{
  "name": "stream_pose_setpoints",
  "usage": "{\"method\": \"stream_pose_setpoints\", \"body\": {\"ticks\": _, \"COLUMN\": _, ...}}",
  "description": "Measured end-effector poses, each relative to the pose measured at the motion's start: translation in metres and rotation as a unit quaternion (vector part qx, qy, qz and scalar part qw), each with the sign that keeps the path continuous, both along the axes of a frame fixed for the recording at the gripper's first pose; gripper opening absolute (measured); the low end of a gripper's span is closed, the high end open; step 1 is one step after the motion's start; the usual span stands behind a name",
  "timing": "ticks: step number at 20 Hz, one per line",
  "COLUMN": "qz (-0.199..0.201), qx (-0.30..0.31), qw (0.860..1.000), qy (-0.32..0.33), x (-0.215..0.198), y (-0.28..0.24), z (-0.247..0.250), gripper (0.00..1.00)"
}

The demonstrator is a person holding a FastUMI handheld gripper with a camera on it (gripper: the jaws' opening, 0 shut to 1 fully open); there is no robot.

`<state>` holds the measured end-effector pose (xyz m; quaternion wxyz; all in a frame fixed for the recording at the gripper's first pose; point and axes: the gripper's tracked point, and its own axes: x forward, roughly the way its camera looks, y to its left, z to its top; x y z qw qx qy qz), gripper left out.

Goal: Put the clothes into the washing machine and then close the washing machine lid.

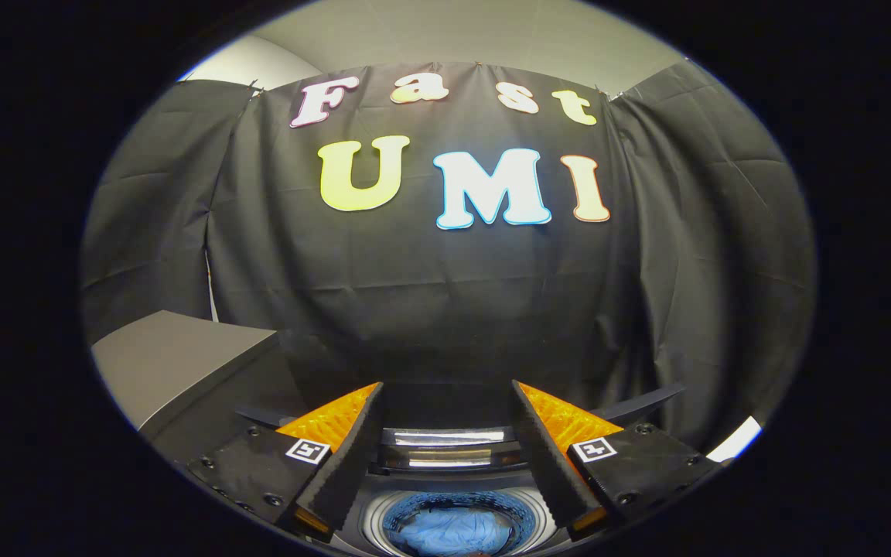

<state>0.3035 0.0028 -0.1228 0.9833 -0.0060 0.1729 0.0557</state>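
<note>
Gripper (445,433) stood well open, fingers spread, nothing held; judged released and raised clear above the washing machine (453,464). Blue clothes (453,534) lay bunched inside the drum, below and between the fingers, apart from both. Lid (445,437) stood up at the machine's far side, not yet closed, probably the next job.

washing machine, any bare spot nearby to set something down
Bare: the grey flat top beside the washing machine, against the booth wall. Crowded: the drum holds blue clothes, below the open tool, whose fingers hold nothing.
</note>
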Motion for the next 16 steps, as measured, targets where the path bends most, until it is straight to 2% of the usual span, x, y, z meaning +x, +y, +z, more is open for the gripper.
{"method": "stream_pose_setpoints", "body": {"ticks": 16, "qz": 0.025, "qx": -0.014, "qw": 0.999, "qy": 0.045, "x": -0.064, "y": -0.003, "z": -0.037, "gripper": 0.98}}
